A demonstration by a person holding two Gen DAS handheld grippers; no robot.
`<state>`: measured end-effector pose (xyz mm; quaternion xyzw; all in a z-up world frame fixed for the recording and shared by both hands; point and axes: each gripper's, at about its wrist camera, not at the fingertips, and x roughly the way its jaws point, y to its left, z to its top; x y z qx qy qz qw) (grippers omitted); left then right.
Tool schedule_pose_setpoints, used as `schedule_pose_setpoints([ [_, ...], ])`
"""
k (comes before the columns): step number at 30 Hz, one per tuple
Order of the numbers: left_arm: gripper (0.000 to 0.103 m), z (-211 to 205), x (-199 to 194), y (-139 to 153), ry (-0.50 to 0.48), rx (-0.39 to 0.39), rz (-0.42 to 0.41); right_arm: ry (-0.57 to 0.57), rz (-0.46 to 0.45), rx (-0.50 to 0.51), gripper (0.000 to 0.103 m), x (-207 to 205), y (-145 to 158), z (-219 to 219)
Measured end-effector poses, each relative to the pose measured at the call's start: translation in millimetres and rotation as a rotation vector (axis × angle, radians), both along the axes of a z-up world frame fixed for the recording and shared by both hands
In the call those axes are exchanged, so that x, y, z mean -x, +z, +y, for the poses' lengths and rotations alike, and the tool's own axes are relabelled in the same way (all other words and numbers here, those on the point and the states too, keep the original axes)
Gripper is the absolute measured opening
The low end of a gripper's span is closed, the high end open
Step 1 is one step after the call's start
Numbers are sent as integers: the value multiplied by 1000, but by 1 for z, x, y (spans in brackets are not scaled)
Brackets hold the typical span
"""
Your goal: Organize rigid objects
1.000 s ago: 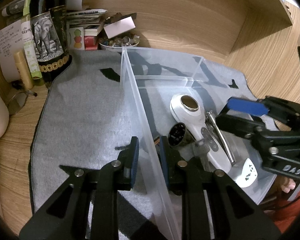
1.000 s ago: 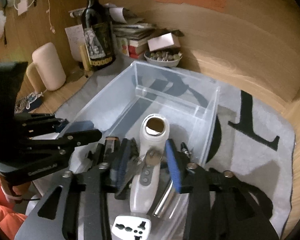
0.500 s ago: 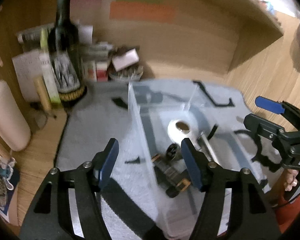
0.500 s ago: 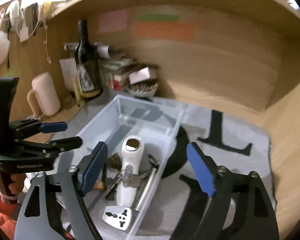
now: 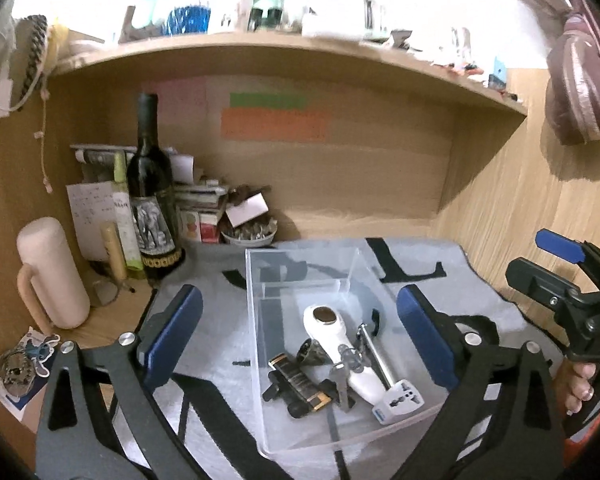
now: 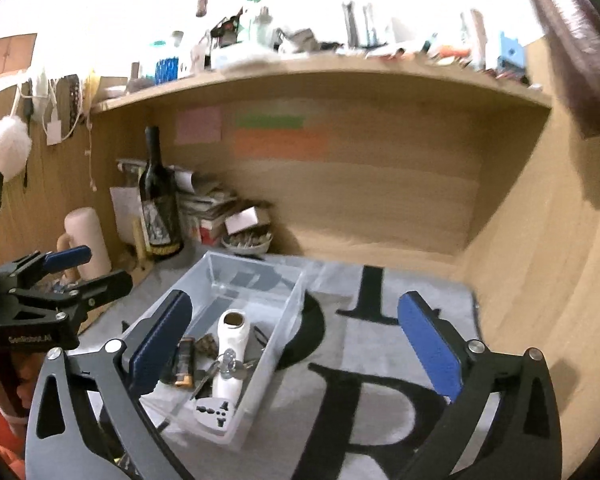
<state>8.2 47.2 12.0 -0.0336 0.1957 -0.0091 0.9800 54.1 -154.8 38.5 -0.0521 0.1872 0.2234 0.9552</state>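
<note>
Several items sit piled in the clear box (image 5: pixel 312 320) on the grey mat (image 5: pixel 216 344): a white handheld device (image 5: pixel 340 340), keys (image 5: pixel 346 364), a travel adapter (image 5: pixel 398 398), a black lighter (image 5: pixel 298 382). Both the left gripper (image 5: pixel 300 340) and right gripper (image 6: pixel 296 352) hang spread wide, empty. Nothing loose shows outside; it looks about finished. "DAS" is readable on one gripper, "GenRobot.AI" seemingly on the other.

Shelf items (image 6: pixel 260 40) above you were blurred and overexposed; the bin's (image 5: pixel 352 436) near wall was partly hidden behind your left gripper (image 5: pixel 300 344).
</note>
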Motion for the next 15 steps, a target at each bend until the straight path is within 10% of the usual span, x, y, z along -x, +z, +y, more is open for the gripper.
schedule_pose_setpoints([
  [15, 102, -19, 26, 3, 9, 9, -78, -21, -45, -19, 103, 22, -1, -16],
])
